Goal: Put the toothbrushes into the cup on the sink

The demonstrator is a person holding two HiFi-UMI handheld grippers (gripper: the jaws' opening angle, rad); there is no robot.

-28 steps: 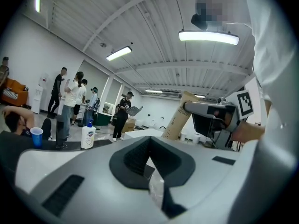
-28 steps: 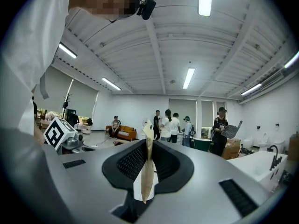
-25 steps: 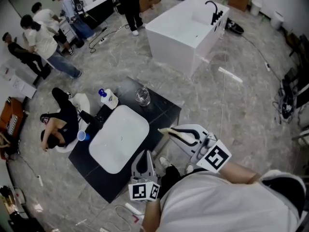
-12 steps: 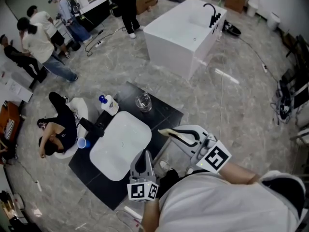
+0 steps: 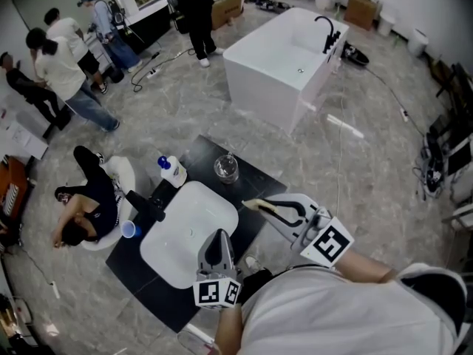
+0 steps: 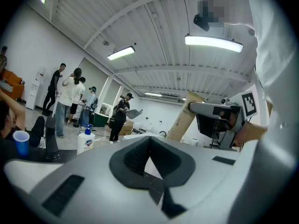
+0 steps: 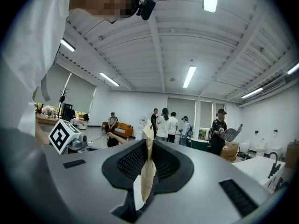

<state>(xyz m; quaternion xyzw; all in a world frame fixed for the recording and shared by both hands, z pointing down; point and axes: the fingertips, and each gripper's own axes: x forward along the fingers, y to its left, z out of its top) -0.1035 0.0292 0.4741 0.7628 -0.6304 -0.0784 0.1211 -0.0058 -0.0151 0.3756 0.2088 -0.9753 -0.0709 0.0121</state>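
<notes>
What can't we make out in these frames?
- Beige item in the right gripper: edge-on in right gripper view, tiny in head view; toothbrush or not, unclear.
- Glass cup: too small in head view to see contents.
- Counter, near edge: partly hidden by the left gripper and person's shirt.

Left gripper (image 6: pixel 149 140) jaws closed tip to tip, nothing between them. Blue cup (image 6: pixel 21 142) at 9 o'clock, soap bottle (image 6: pixel 85 140) inboard of it — right gripper (image 6: pixel 216 119) at 3.

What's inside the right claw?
The right claw pinches a thin tan stick, probably a toothbrush, its tip poking out. The rest is hidden inside the claw; no bristles show.
</notes>
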